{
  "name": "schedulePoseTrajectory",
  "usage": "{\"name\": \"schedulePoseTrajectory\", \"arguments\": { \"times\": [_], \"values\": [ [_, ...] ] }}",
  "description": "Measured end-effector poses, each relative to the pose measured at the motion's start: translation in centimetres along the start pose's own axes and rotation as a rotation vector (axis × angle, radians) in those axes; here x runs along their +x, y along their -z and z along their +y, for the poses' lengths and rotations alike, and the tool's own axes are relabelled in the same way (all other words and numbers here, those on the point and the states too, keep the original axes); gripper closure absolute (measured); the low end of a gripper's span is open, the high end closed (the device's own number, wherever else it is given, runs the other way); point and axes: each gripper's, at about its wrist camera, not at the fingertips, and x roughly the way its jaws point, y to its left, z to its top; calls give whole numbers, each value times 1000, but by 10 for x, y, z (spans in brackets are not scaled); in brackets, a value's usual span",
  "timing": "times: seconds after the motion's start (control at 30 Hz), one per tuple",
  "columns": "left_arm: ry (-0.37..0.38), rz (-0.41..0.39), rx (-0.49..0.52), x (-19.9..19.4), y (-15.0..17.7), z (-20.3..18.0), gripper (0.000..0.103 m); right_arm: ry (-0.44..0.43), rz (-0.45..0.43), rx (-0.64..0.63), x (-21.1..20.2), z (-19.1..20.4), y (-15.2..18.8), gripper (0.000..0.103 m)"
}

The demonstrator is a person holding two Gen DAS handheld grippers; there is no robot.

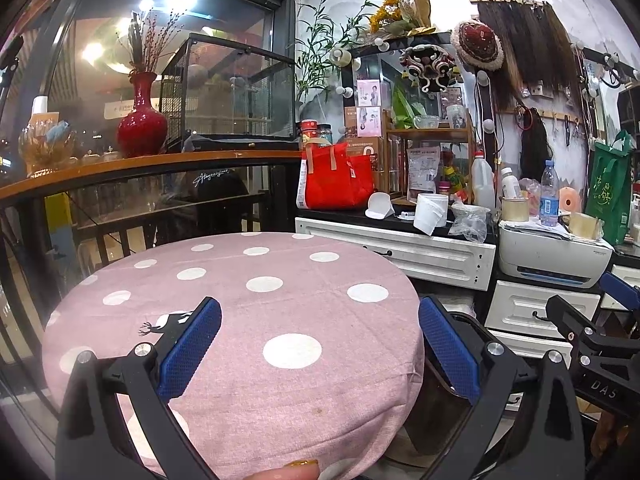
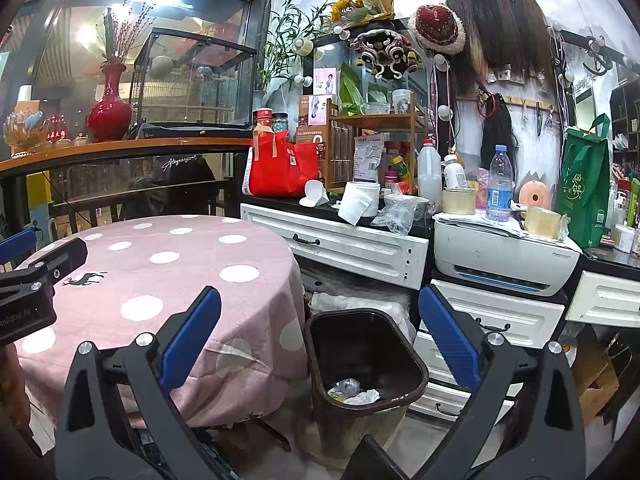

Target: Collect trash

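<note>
A dark brown trash bin (image 2: pixel 414 364) stands on the floor beside the round table, with crumpled white and clear trash (image 2: pixel 354 392) at its bottom. My right gripper (image 2: pixel 320 332) is open and empty, held above and in front of the bin. My left gripper (image 1: pixel 320 336) is open and empty over the pink polka-dot tablecloth (image 1: pixel 248 312). The table top (image 2: pixel 168 264) shows no loose trash. The left gripper also shows at the left edge of the right wrist view (image 2: pixel 48 264), and the right gripper at the right edge of the left wrist view (image 1: pixel 592 320).
A black counter on white drawers (image 2: pixel 360 248) runs behind the table, crowded with a red bag (image 2: pixel 280 168), paper roll (image 2: pixel 360 200), bottles (image 2: pixel 498 184), a white printer (image 2: pixel 504 260) and a green bag (image 2: pixel 584 192). A red vase (image 1: pixel 142 116) stands on the wooden ledge at left.
</note>
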Motion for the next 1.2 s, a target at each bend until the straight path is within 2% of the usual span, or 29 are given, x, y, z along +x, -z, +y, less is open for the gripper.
{"name": "schedulePoseTrajectory", "arguments": {
  "times": [0.27,0.4,1.2],
  "values": [
    [14,32,-1,4,1,0,6,0,4,-3,1,1,0,6],
    [-1,21,-15,2,2,2,6,-1,7,-5,2,1,1,6],
    [-11,75,-5,12,7,5,6,-2,41,-9,10,0,5,6]
  ]
}}
